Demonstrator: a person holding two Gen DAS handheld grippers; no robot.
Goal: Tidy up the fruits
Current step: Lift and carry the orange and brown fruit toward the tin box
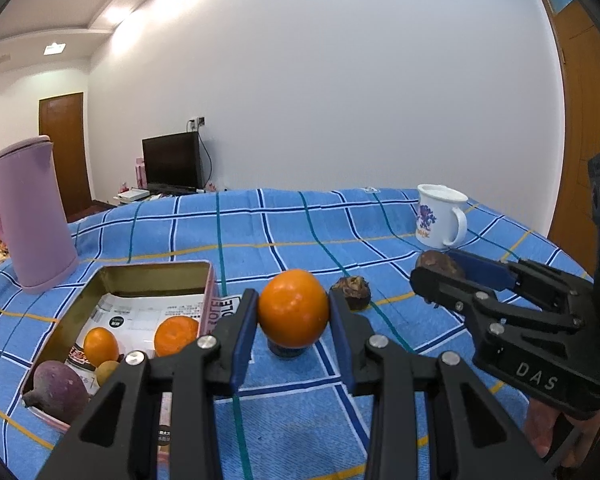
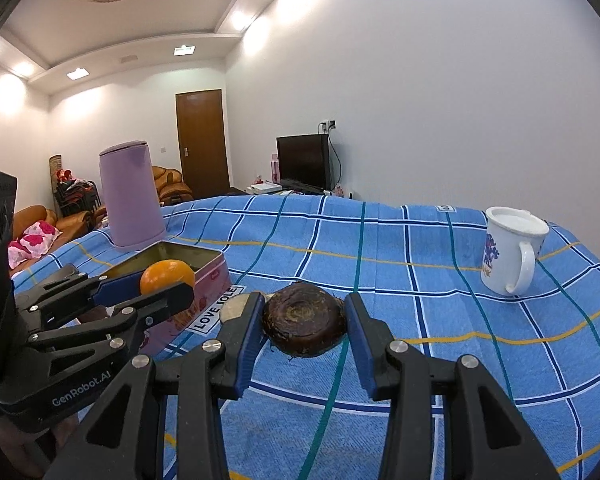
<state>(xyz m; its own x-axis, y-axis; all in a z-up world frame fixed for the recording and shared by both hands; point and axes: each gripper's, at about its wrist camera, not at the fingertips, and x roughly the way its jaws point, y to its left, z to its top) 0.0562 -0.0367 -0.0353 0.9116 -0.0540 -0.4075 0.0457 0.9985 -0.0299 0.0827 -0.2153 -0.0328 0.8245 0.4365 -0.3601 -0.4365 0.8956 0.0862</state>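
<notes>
Left tongs (image 1: 293, 312) clamped an orange (image 1: 293, 308) and right tongs (image 2: 303, 320) clamped a brown fruit (image 2: 303, 319), both lifted, presumably bound for the tin (image 1: 156, 272).

Left gripper (image 1: 294, 316) and right gripper (image 2: 304, 320) side by side, each clamped around something round.

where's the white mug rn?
White mug stands upright at the far right of the blue checked cloth, beyond the right gripper, apart from the fruit.
</notes>
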